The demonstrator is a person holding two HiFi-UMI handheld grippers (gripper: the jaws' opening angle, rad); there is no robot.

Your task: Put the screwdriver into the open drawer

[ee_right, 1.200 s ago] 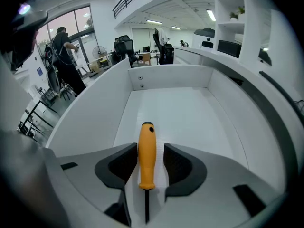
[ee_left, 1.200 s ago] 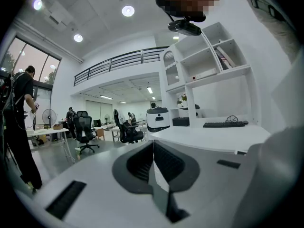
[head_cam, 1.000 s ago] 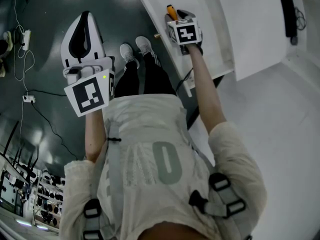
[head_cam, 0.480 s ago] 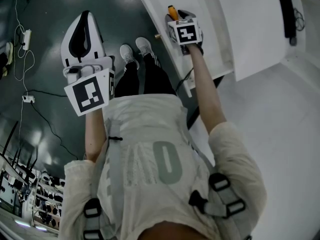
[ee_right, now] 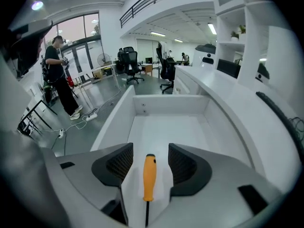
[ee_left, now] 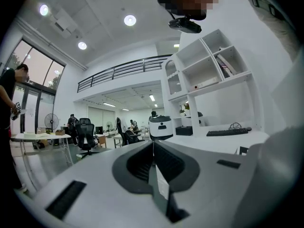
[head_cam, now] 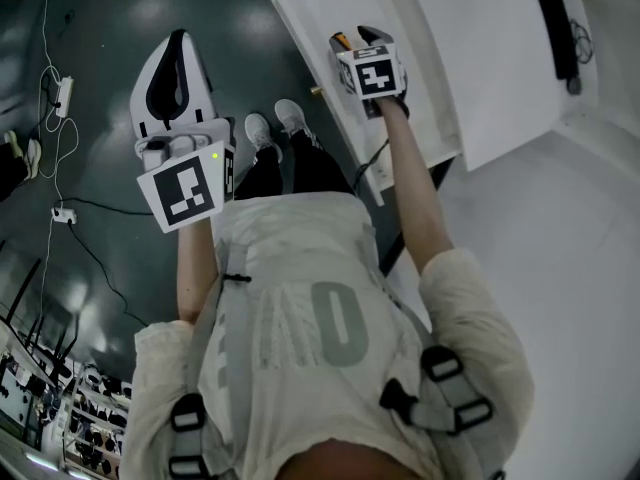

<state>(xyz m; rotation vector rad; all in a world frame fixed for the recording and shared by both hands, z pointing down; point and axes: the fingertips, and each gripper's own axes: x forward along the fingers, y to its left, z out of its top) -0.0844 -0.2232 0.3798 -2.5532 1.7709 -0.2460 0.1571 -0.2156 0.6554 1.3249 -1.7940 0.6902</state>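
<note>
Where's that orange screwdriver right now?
In the right gripper view, the screwdriver lies on the floor of the open white drawer. It sits between the jaws of the right gripper, which are opening and don't touch it.

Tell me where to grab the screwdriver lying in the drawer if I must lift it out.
Grip the screwdriver by its orange handle, mid-length, from straight above. It lies flat along the floor of the drawer, and the handle is its thickest part. The right gripper has its jaws opening on either side of it, not pressing.
</note>
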